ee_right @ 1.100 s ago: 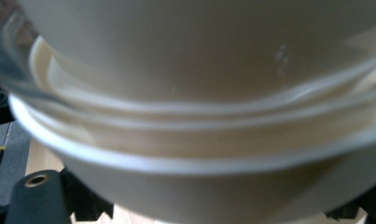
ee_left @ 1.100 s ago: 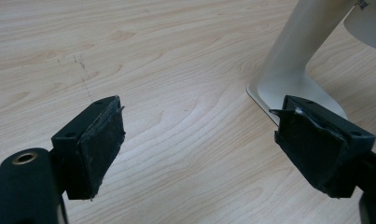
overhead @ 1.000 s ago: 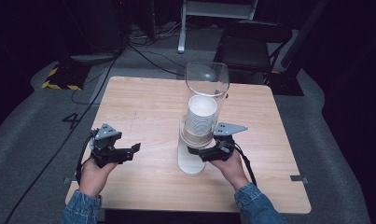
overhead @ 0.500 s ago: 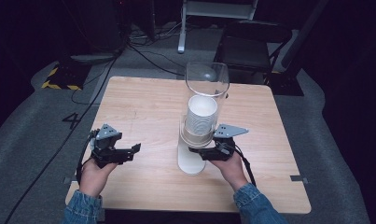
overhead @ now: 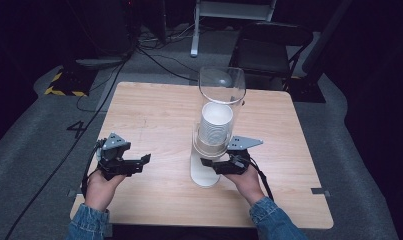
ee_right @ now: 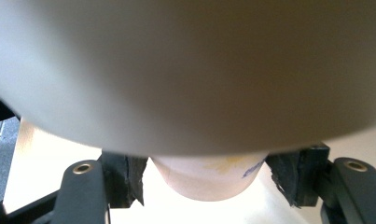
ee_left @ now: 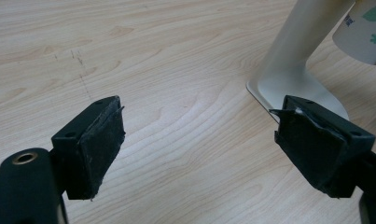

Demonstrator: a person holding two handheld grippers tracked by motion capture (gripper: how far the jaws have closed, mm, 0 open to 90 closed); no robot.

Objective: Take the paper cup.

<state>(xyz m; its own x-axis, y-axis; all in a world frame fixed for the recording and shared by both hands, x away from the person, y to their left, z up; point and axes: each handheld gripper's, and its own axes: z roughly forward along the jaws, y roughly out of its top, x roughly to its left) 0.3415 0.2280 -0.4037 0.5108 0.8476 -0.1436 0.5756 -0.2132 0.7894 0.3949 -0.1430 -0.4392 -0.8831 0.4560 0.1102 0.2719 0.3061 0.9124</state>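
Jaws of my right gripper (ee_right: 206, 179), just closing, pinch the bottom patterned paper cup (ee_right: 208, 179) under the clear-tube white-stand dispenser (overhead: 205, 172); a skewed pull could crush it, while my left gripper (ee_left: 202, 151) waits spread.

Table (overhead: 154, 115) lit from above, surroundings dark (right gripper view blurred)

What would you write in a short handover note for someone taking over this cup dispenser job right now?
Right hand-held gripper: jaws just closed on the bottom paper cup under the dispenser.
Left hand-held gripper: open, holding nothing, over the table left of the dispenser's base.
Done: cup gripped.
Left: pull the cup down and out, then set it on the table.
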